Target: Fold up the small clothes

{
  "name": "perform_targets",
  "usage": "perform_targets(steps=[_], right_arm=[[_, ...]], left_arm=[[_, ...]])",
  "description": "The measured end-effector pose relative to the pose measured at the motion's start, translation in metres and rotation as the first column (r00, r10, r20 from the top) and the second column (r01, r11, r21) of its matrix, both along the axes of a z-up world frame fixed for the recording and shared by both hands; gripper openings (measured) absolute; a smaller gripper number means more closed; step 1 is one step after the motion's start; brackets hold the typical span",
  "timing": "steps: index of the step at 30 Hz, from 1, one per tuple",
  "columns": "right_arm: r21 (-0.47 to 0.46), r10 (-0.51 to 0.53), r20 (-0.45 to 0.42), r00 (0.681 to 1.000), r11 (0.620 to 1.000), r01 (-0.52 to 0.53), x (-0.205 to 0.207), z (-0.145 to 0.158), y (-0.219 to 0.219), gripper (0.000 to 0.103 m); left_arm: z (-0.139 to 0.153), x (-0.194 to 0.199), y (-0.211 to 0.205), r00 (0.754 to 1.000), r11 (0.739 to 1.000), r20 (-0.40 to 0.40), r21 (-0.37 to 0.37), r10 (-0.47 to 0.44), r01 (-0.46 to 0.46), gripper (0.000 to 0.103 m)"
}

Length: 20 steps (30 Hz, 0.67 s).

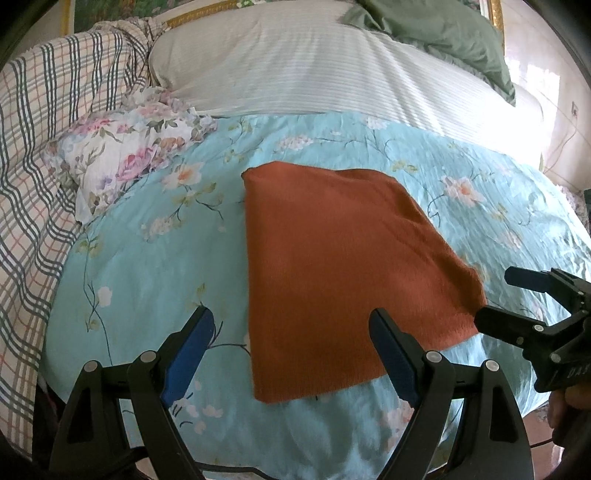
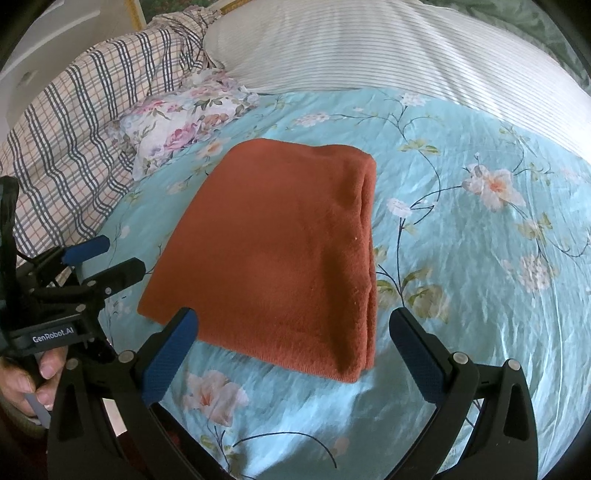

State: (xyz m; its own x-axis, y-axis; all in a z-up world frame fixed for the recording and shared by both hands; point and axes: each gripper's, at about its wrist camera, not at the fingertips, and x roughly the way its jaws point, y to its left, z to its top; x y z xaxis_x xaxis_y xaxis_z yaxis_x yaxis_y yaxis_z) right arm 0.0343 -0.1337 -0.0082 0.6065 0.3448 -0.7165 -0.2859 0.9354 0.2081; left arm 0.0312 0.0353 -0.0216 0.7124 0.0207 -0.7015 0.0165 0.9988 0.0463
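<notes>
Seen on the bed (image 1: 147, 258): rust-orange cloth (image 1: 343, 266), folded to a flat rectangle, lying on the light-blue floral sheet (image 2: 480, 258). In right wrist view same cloth (image 2: 280, 251) w/ stacked layers showing along its edge at 3 o'clock, so folded more than once. Lay flat, not lifted, not held by any gripper.

Left gripper (image 1: 291, 354): jaws wide apart, nothing between pads. Hovered over near-left corner of cloth; blue pad at 7 o'clock over the sheet just beside cloth edge, other pad at 5 o'clock above the cloth. Contact w/ fabric: could not tell. Same gripper seen from right wrist view (image 2: 110, 258) at 9 o'clock, fingers apart, tips near left edge of cloth.

Right gripper (image 2: 291, 347): also wide apart, empty. One pad near the near-left corner of cloth, other pad over bare sheet at 4 o'clock, well beside the stacked edge. Seen from left wrist view (image 1: 498, 299) at 3 o'clock, lower finger tip right at near-right corner of cloth; touching or not, could not tell.

Left hand (image 2: 26, 380) visible at 8 o'clock in right wrist view, wrapped on gripper handle.

Around, at 12 o'clock: white striped pillow (image 1: 295, 62), w/ green cloth (image 1: 443, 33) at 1 o'clock. At 10 o'clock: small floral pillow (image 1: 125, 151), and plaid blanket (image 1: 48, 147) beyond it at 9 o'clock.
</notes>
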Motion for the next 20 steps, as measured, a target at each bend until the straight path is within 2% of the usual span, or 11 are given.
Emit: perform_targets(steps=[20], right_arm=[[0.018,0.011,-0.027,1.000,1.000,-0.011,0.014,-0.012,0.009,0.103]], left_arm=[[-0.003,0.009,-0.002,1.000,1.000,-0.009,0.021,0.009,-0.009,0.091]])
